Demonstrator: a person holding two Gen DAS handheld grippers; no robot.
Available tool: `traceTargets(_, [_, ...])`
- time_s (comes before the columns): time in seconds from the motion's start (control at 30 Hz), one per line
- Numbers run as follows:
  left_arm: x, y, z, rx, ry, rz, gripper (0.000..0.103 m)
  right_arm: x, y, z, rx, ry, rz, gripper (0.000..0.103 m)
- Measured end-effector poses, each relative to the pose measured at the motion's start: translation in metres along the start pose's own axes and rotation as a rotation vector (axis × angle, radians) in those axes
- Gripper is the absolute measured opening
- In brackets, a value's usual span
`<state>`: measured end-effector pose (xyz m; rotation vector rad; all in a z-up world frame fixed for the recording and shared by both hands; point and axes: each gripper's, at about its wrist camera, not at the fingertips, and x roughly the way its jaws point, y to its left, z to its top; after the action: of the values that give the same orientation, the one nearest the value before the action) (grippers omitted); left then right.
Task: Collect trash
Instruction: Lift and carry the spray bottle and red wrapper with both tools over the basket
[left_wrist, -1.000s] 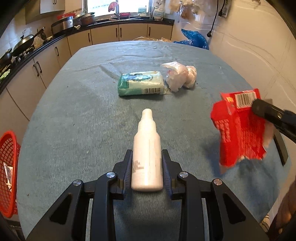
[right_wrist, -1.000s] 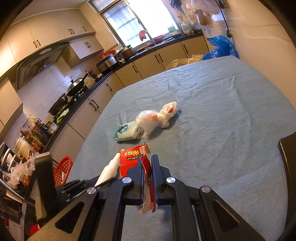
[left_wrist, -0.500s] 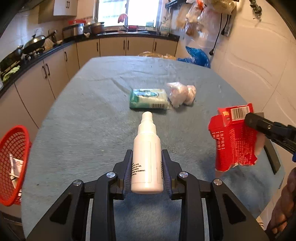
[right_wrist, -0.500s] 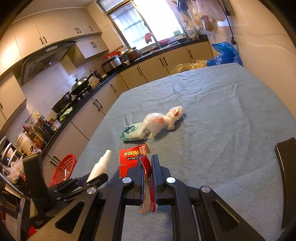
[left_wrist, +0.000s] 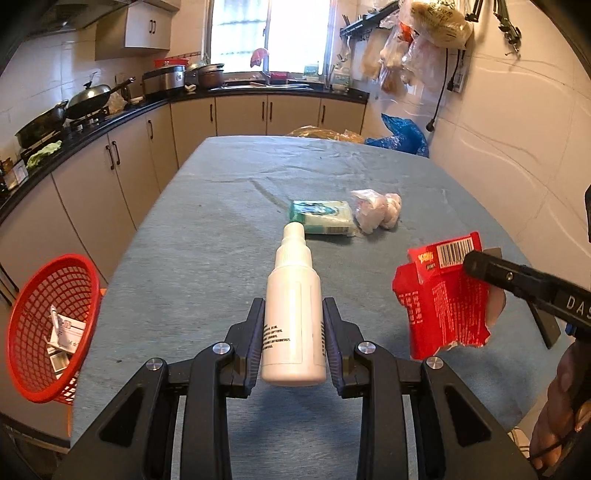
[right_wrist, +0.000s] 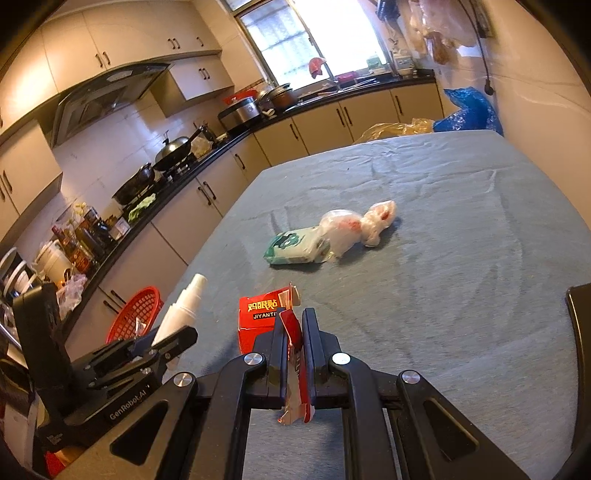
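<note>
My left gripper (left_wrist: 293, 314) is shut on a white spray bottle (left_wrist: 293, 317) and holds it above the grey-blue table (left_wrist: 207, 236). My right gripper (right_wrist: 293, 321) is shut on a torn red box (right_wrist: 258, 317), also held above the table; the box shows in the left wrist view (left_wrist: 443, 295) at the right. The bottle shows in the right wrist view (right_wrist: 183, 306) at the left. A green wipes pack (left_wrist: 321, 218) and a crumpled white plastic bag (left_wrist: 375, 210) lie mid-table. A red basket (left_wrist: 48, 328) holding some paper stands left of the table.
Kitchen counters with pans and cabinets run along the left and far side. A blue bag (left_wrist: 402, 136) and a yellow plastic bag (left_wrist: 325, 133) sit at the table's far end. A black flat object (right_wrist: 580, 321) lies near the table's right edge. A tiled wall stands to the right.
Both grippers have risen and pulled back with their loads. More of the kitchen and the red basket has come into view. The wipes pack and the plastic bag have not moved.
</note>
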<state>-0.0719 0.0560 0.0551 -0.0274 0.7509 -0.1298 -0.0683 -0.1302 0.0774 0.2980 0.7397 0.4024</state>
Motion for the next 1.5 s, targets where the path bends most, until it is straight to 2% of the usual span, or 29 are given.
traceTargets(0.43, [0.001,0.032,0.0,-0.079,-0.021,0.049,0.029,0.025,0.032,0.002,-0.081,0.046,0.024,0.008])
traceTargets(1.03, [-0.023,0.077,-0.004,-0.151,-0.075,0.114,0.029,0.034,0.081,0.008,-0.168,0.049,0.05,0.008])
traceTargets(1.5, [-0.05,0.145,-0.01,-0.268,-0.127,0.195,0.029,0.056,0.135,0.024,-0.245,0.066,0.127,0.008])
